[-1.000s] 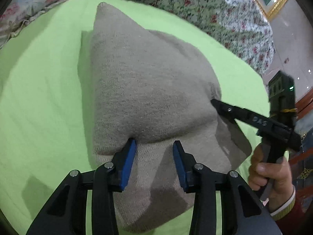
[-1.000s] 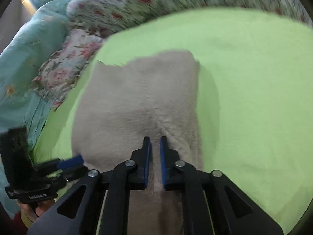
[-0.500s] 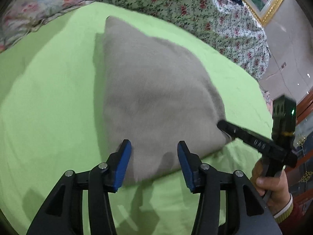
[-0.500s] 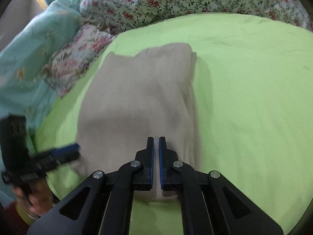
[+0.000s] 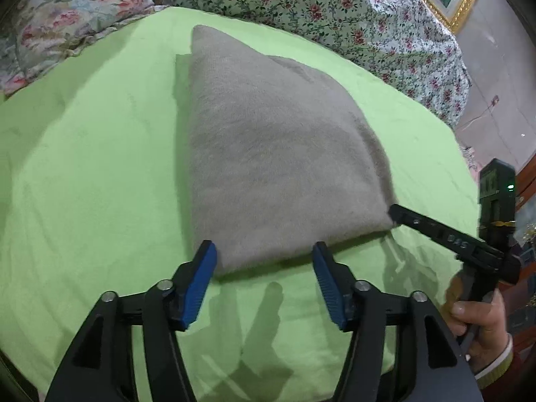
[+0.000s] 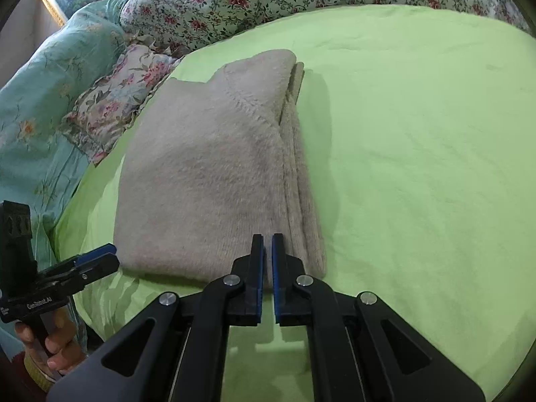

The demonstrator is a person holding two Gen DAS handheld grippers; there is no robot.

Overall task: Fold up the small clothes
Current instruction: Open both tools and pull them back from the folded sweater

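Grey knit garment (image 5: 278, 164) lay folded on the green sheet (image 5: 93, 174), layered edges stacked along its right side. My left gripper (image 5: 264, 281) stood wide apart at the near hem, holding nothing. Right gripper (image 6: 268, 268) nearly closed, empty, at the near right corner. Risk, I judged: nudging that loose stack would spill the fold.

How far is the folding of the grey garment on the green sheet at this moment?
Done: the grey garment lies as a compact stack on the green sheet, its layers showing along one edge. In hand: nothing. The left claw is open just short of the near edge, and the right claw is shut and empty at the corner. Left: perhaps only tidying; no other garment is in view.
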